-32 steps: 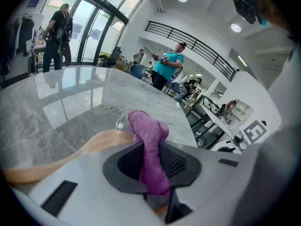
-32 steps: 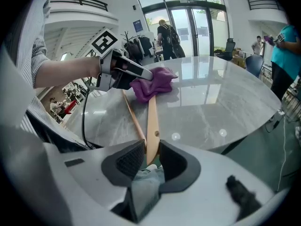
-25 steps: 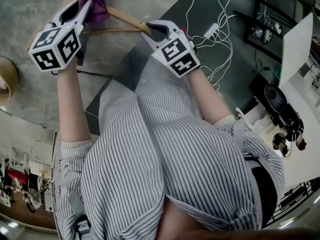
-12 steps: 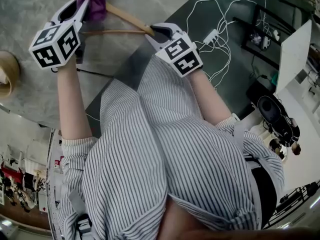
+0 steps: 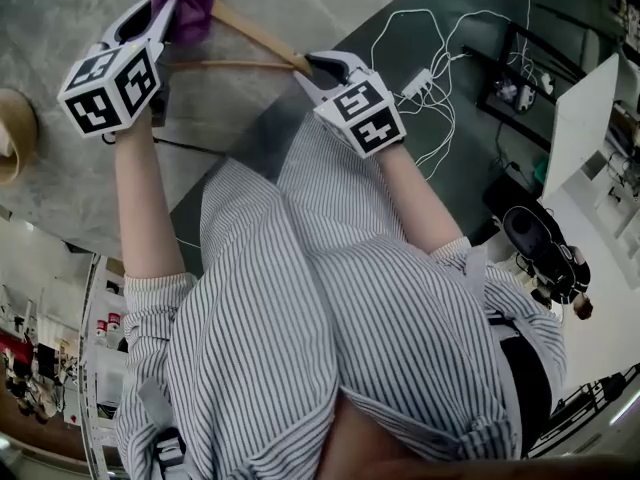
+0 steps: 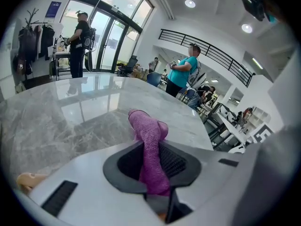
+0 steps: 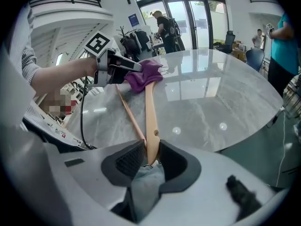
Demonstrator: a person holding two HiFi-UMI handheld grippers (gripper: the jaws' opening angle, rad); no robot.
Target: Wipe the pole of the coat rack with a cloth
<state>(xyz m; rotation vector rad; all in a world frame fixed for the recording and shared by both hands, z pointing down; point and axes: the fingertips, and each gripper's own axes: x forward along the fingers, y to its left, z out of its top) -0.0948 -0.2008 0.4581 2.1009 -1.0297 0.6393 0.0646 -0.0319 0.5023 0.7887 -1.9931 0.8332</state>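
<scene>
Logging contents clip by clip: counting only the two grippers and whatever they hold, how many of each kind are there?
grippers: 2, the left gripper and the right gripper
purple cloth: 1, clamped in the left gripper
wooden hanger: 1, clamped at one end in the right gripper
total: 4

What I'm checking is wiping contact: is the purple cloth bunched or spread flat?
Bunched. The purple cloth stands as a crumpled wad pinched between the left hand-held gripper's jaws, against the wooden hanger.
</scene>
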